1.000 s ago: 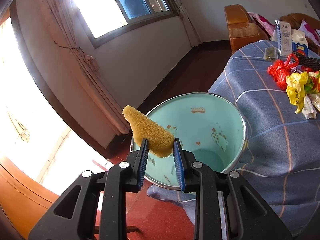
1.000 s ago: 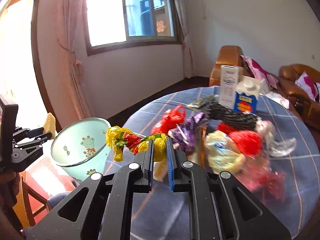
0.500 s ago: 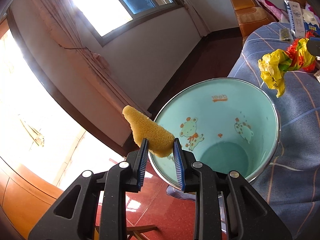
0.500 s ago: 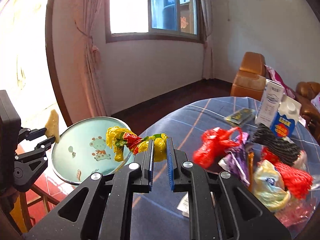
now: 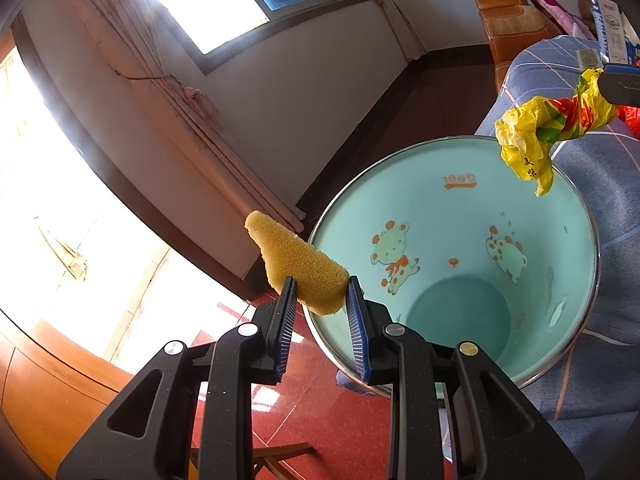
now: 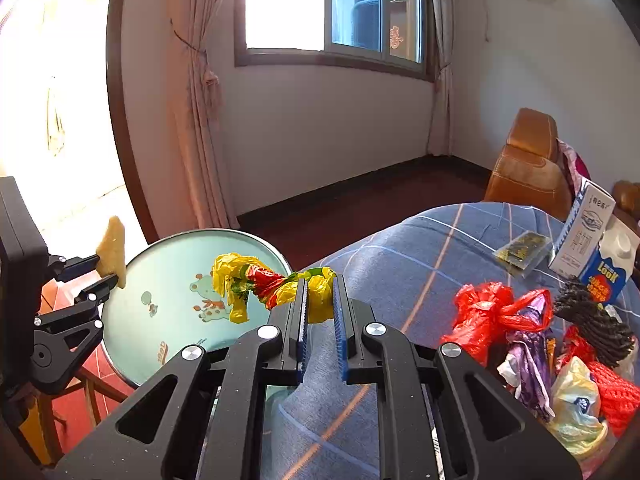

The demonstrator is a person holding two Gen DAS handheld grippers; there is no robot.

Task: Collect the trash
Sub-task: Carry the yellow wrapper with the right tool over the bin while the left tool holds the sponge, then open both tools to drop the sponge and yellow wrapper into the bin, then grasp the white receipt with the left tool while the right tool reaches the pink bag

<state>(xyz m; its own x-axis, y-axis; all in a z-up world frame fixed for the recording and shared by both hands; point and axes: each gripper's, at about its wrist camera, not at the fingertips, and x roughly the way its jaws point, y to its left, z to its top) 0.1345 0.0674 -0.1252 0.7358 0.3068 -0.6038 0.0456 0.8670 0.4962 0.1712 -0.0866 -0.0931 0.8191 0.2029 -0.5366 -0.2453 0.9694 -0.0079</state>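
A pale turquoise bin (image 5: pixel 460 208) (image 6: pixel 172 264) with cartoon animals inside stands tilted against the table edge, its mouth facing me. My left gripper (image 5: pixel 320 292) (image 6: pixel 106 268) is shut on a yellow sponge (image 5: pixel 296 264) (image 6: pixel 113 250) at the bin's near-left rim. My right gripper (image 6: pixel 318 292) is shut on a crumpled yellow and red wrapper (image 6: pixel 256 284) (image 5: pixel 548 124), which hangs over the bin's far rim beside the table. The bin's floor shows nothing in it.
A table under a blue checked cloth (image 6: pixel 400 248) carries a heap of trash: a red bag (image 6: pixel 488 312), a purple wrapper (image 6: pixel 528 360), black netting (image 6: pixel 592 320), milk cartons (image 6: pixel 592 240). A brown leather chair (image 6: pixel 528 164) stands behind. The floor (image 5: pixel 340 420) is red tile.
The right gripper has carried the yellow and red wrapper leftward from the table to the bin's rim. The left gripper with the sponge has closed in on the bin, which looks larger.
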